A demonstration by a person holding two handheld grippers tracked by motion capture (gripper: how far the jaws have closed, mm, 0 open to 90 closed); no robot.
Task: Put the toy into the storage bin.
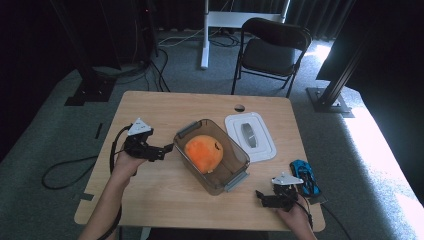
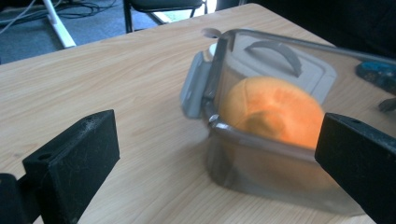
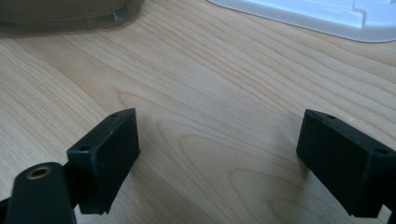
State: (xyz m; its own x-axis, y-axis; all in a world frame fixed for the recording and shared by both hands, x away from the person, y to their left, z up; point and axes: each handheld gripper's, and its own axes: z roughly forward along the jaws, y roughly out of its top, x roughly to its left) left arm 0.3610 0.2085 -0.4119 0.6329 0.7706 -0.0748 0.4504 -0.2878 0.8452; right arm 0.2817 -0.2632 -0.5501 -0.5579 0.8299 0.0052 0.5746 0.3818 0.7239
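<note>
A smoky clear plastic container (image 1: 235, 175) with grey end latches sits at the middle of the wooden table, holding a round orange soft ball (image 1: 203, 152). Its white lid (image 1: 260, 145) lies flat just to the right. My left gripper (image 1: 166, 149) is open just off the container's left end. In the left gripper view its jaws stand wide apart, left gripper (image 2: 217, 163), facing the container (image 2: 261, 182) and the orange ball (image 2: 273, 109). My right gripper (image 1: 260, 197) hovers open near the front right edge; the right gripper (image 3: 217, 154) has bare wood between its jaws, with the container corner (image 3: 70, 16) and lid (image 3: 317, 14) beyond.
A blue toy car (image 1: 305, 177) lies at the table's right edge, close to my right hand, and shows as the blue car (image 2: 378, 72) in the left gripper view. A cable hole (image 1: 239, 107) marks the table's far edge. A black folding chair (image 1: 272, 47) stands behind the table.
</note>
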